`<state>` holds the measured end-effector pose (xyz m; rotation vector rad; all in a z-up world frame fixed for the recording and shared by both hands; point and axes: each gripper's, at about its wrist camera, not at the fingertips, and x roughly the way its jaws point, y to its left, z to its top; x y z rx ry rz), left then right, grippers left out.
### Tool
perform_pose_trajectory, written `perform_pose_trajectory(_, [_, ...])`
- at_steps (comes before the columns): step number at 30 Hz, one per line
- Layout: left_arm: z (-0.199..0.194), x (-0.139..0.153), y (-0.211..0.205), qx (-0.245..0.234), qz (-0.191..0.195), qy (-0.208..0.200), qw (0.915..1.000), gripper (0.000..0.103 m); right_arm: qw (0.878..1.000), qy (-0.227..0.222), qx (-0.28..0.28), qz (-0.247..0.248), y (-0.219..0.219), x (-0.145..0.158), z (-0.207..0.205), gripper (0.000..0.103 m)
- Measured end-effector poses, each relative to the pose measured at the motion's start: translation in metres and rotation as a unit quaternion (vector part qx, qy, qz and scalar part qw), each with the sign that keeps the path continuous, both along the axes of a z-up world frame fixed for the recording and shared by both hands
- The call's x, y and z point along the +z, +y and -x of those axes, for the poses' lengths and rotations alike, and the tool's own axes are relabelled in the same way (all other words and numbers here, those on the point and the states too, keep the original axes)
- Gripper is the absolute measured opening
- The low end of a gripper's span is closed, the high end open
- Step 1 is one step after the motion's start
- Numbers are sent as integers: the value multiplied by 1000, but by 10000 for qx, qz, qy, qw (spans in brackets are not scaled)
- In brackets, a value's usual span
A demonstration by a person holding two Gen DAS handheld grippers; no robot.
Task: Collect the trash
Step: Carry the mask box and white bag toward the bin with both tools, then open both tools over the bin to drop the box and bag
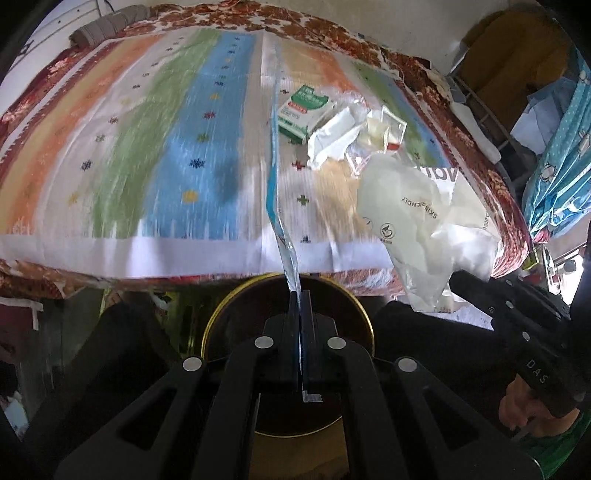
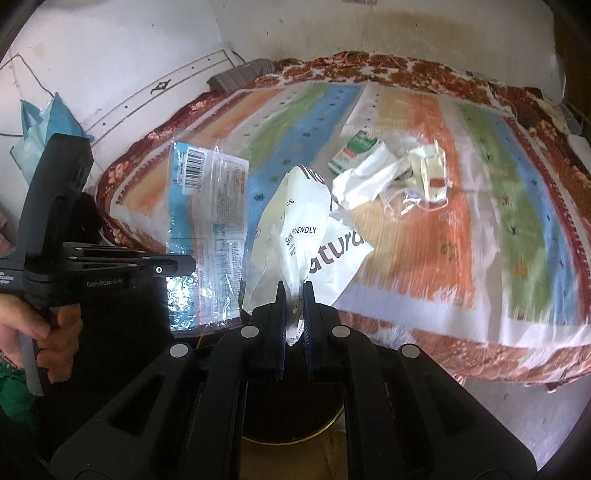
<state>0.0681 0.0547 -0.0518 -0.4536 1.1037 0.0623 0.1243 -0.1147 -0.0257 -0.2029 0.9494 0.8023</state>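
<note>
My left gripper (image 1: 300,295) is shut on a flat blue and clear plastic wrapper (image 1: 275,177), seen edge-on; in the right wrist view the same wrapper (image 2: 208,221) shows its barcode face, hanging from the left gripper (image 2: 184,263). My right gripper (image 2: 294,295) is shut on a crumpled white printed wrapper (image 2: 299,225), which also shows in the left wrist view as a white wrapper (image 1: 417,218). Both hang over a round dark bin with a gold rim (image 1: 364,314) below the bed's edge. More trash lies on the bed: a green and white carton (image 1: 303,109) and crumpled white packaging (image 1: 332,136).
A striped cloth (image 1: 147,155) covers a bed with a red floral blanket (image 2: 480,360). A grey rolled cloth (image 1: 107,27) lies at its far end. A blue bag (image 2: 40,125) hangs on the wall at left. Blue dotted fabric (image 1: 561,173) hangs at right.
</note>
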Motion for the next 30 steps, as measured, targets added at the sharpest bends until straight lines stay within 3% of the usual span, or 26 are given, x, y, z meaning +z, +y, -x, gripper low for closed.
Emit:
perform_pose_trajectory(10, [13, -34, -20, -75, 46, 551, 9984, 0, 9984, 507, -106, 207, -5, -37, 15, 7])
perform_pose_trajectory(14, [19, -54, -24, 181, -16, 801, 9966, 0, 9964, 759, -181, 344, -5, -53, 18, 7])
perform_pose_trajectory(26, [24, -93, -25, 347, 591, 1511, 9861, 0, 9800, 1721, -336, 938, 1, -116, 20, 7])
perform_pose_trajectory(30, [24, -113, -29, 309, 634, 1825, 9807, 0, 9732, 1971, -410, 1113, 4, -134, 19, 8])
